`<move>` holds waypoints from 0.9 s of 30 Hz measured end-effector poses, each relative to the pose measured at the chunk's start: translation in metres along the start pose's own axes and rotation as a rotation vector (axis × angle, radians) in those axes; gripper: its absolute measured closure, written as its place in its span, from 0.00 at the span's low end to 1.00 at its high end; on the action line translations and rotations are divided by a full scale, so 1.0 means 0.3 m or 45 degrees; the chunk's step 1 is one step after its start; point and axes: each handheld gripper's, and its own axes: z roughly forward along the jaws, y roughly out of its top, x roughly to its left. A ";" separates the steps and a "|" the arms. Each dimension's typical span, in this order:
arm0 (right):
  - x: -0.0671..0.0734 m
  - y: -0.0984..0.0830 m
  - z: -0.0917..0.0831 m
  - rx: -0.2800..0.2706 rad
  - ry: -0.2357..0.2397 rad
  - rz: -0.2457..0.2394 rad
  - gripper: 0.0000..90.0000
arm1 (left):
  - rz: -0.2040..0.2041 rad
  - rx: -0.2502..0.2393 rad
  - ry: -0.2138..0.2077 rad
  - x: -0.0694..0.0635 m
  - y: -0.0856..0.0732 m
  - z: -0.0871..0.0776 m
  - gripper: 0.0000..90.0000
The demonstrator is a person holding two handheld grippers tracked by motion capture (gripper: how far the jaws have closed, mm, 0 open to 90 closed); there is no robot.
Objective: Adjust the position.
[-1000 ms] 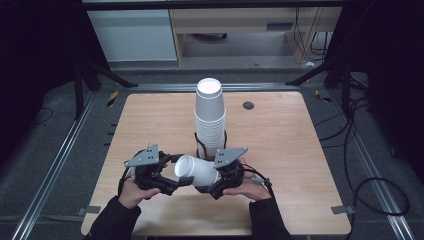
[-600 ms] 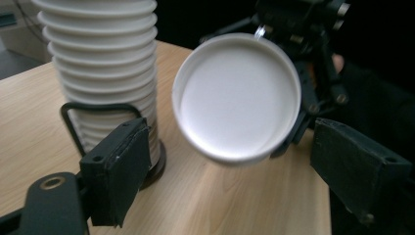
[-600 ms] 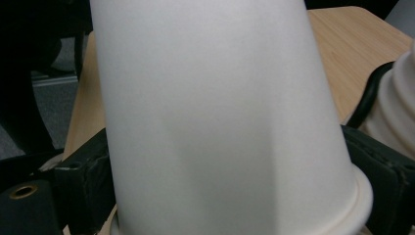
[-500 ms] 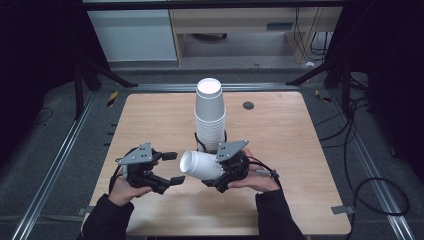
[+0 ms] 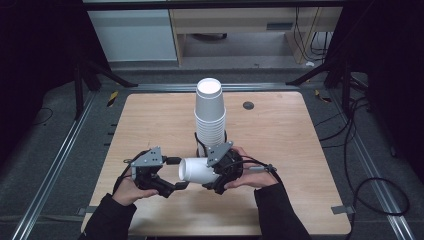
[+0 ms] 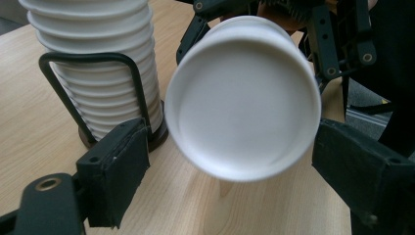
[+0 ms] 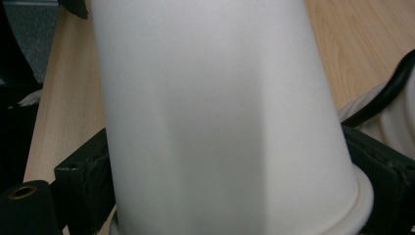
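Right gripper (image 5: 214,176) clamps a white paper cup (image 5: 196,170) on its side, just in front of the cup stack (image 5: 210,112); left gripper (image 5: 176,174) gapes wide beside the cup's base.

Count now: 2 grippers seen, left gripper (image 5: 172,186) and right gripper (image 5: 212,172), 1 per hand, so 2 hands are counted too. 1 loose white paper cup (image 5: 197,170) is seen on its side betw. them. 1 stack of white paper cups (image 5: 209,112) is counted on 1 wooden table (image 5: 280,130); approx. a dozen rims are made out in the left gripper view, exact no. can't be told. 1 black wire holder (image 6: 93,93) is seen round the stack's base. 1 dark round disc (image 5: 248,105) is noted on the tabletop.
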 end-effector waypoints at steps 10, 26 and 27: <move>0.018 0.022 0.047 0.067 0.015 -0.035 0.09 | 0.007 0.049 -0.004 -0.004 -0.006 0.025 0.15; 0.029 0.061 0.081 0.059 0.018 -0.055 0.09 | 0.002 0.084 0.000 -0.009 -0.006 0.040 0.21; 0.029 0.061 0.081 0.059 0.018 -0.055 0.09 | 0.002 0.084 0.000 -0.009 -0.006 0.040 0.21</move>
